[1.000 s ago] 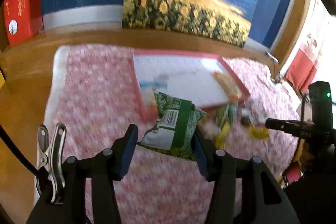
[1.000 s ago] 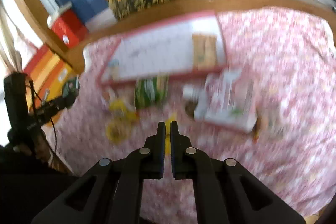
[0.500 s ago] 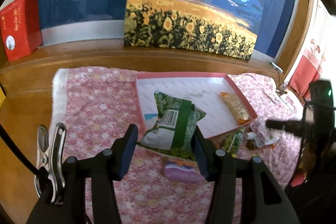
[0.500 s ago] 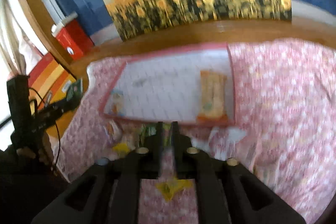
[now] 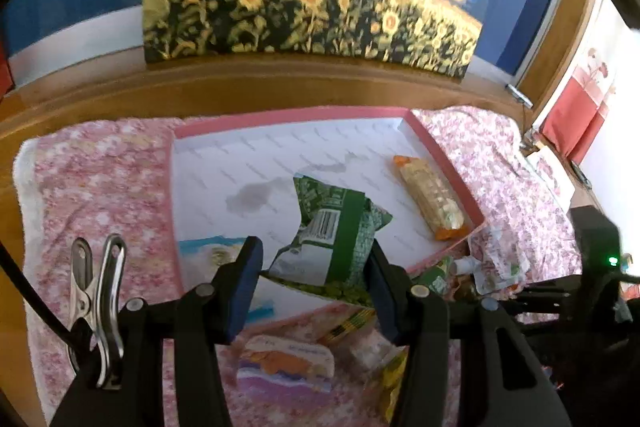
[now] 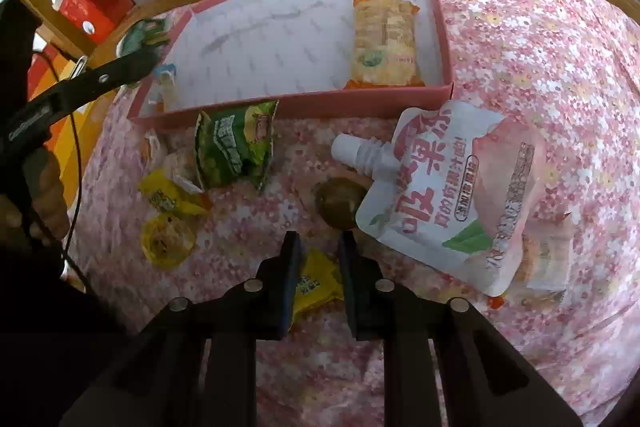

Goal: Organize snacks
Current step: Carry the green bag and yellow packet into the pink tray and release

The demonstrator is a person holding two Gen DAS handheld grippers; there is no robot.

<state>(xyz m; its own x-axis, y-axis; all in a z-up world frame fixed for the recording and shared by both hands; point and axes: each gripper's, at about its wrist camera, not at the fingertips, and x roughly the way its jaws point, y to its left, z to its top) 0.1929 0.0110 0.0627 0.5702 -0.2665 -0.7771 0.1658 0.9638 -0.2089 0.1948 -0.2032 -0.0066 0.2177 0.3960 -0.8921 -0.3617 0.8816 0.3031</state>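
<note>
Holding a green snack bag (image 5: pixel 332 239) in our left tongs (image 5: pixel 312 267), closed on it above the pink tray (image 5: pixel 448 163), we judge release comes next. Our right tongs (image 6: pixel 318 247) stand slightly open around a yellow candy (image 6: pixel 316 283) at 6 o'clock.

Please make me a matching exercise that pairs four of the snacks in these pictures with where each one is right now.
Things:
1. green snack bag
2. orange cracker pack
3. pink spouted drink pouch
4. yellow candy wrapper

Places:
A. on the floral cloth, just outside the tray's near wall
B. between the open fingers of the right gripper
C. inside the pink tray
D. clamped in the left gripper

Pairs: 1-D, 2-C, 3-A, 4-B
</note>
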